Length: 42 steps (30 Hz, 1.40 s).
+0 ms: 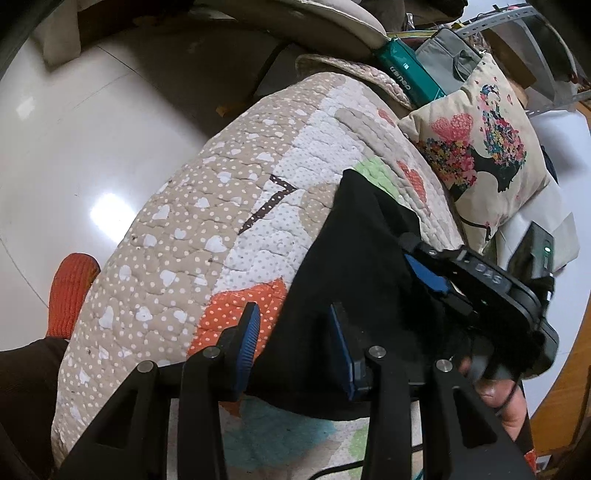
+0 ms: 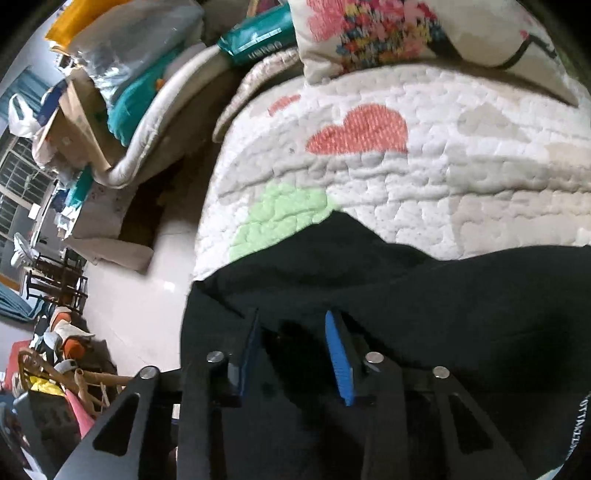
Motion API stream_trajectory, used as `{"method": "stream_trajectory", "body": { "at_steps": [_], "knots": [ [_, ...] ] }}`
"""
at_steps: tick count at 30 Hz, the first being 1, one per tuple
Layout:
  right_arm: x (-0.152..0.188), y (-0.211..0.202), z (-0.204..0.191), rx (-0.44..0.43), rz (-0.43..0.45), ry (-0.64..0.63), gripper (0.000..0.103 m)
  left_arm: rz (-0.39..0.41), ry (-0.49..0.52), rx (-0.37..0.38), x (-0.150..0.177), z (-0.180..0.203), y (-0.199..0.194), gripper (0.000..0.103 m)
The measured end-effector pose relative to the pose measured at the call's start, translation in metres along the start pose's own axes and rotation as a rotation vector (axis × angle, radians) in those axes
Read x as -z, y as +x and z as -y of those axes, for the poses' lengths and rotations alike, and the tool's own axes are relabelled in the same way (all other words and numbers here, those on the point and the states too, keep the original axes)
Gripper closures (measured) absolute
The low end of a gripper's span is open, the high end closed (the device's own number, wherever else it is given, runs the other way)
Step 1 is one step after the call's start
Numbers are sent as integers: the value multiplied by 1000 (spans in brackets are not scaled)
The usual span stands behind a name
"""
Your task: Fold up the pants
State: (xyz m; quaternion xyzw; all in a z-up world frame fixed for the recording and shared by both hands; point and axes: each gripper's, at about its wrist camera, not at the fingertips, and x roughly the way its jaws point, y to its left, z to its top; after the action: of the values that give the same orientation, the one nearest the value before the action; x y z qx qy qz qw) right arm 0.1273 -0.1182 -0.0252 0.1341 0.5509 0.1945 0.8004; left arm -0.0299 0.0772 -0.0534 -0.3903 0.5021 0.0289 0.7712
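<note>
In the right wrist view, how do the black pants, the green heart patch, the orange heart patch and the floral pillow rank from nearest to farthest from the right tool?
1. Black pants: directly at the right tool.
2. Green heart patch: just beyond the pants, slightly left.
3. Orange heart patch: farther up the quilt.
4. Floral pillow: top edge.

Both grippers are black, with open triangular arms, round silver screws and ribbed blue pads: the left gripper (image 1: 293, 343) and the right gripper (image 2: 291, 350). The person wears an orange sock (image 1: 70, 295) and dark trousers (image 1: 26, 384).
</note>
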Motion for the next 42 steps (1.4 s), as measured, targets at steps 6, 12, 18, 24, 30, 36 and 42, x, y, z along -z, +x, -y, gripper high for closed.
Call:
{"method": "stream_trajectory", "body": {
  "at_steps": [6,12,18,24,30,36,42],
  "knots": [
    [0,6,-9,75,-4,-69,101,-14,9,-8,2,2,4,66],
    [-4,-31,5,101,115,-35,102,-6,0,-22,1,-2,4,66],
    [6,-93,33,71,190,18,101,-6,-10,-12,-3,-4,1,66],
    [39,-130,21,-85,160,14,101,112,-147,6,-34,-36,-34,66],
    [31,-103,-82,-414,70,-52,101,307,-370,-15,-53,-103,-99,63],
    [31,-81,-192,-713,-31,-73,99,455,-511,70,-50,-147,-158,58],
    [30,-67,-255,-853,-90,-43,48,578,-467,129,-50,-145,-199,56]
  ]
}}
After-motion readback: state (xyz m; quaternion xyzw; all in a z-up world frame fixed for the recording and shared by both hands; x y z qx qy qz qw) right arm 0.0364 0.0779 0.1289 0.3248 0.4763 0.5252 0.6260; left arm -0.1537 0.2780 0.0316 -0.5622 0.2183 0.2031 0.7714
